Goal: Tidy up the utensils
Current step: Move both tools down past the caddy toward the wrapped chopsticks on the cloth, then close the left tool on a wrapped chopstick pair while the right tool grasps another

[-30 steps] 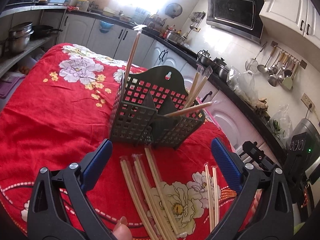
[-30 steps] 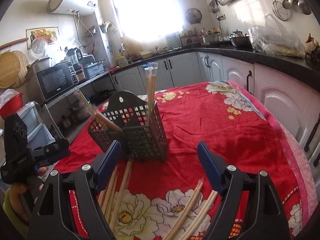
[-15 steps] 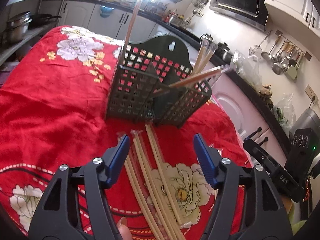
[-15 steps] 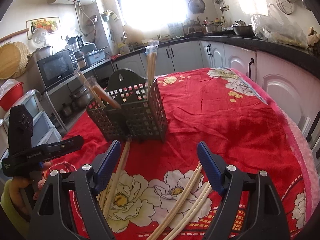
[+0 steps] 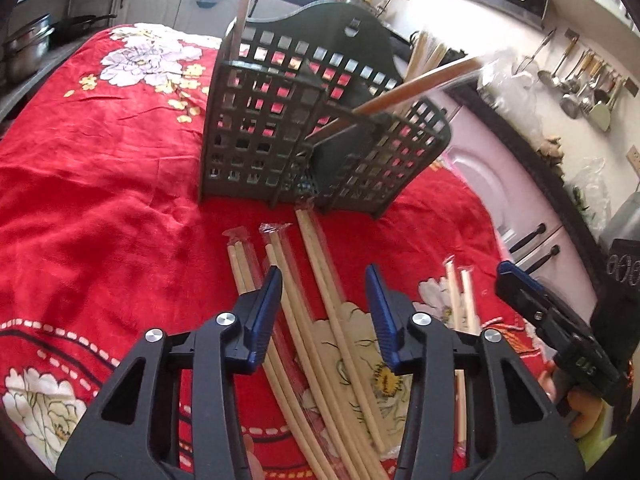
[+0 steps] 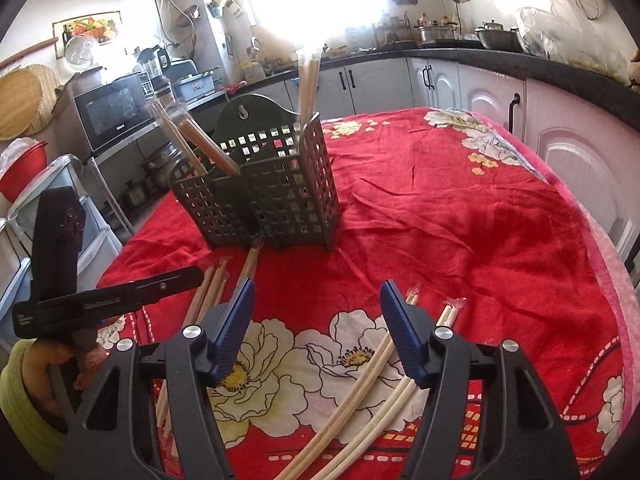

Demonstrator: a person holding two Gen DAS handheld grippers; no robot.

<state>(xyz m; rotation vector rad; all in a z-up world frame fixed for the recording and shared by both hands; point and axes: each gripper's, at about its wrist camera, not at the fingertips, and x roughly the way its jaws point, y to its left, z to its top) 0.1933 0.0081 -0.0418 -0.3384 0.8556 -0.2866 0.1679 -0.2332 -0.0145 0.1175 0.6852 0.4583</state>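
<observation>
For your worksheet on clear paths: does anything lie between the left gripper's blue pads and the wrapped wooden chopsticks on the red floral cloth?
Nothing visible does. The left gripper is closing with the pale wrapped wooden chopsticks lying directly between its jaws on the red floral cloth. The dark grid-walled plastic utensil holder stands beyond their tips.

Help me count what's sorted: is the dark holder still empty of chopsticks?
No: several chopstick pairs already stand in the dark holder, one upright and others leaning out its side.
</observation>
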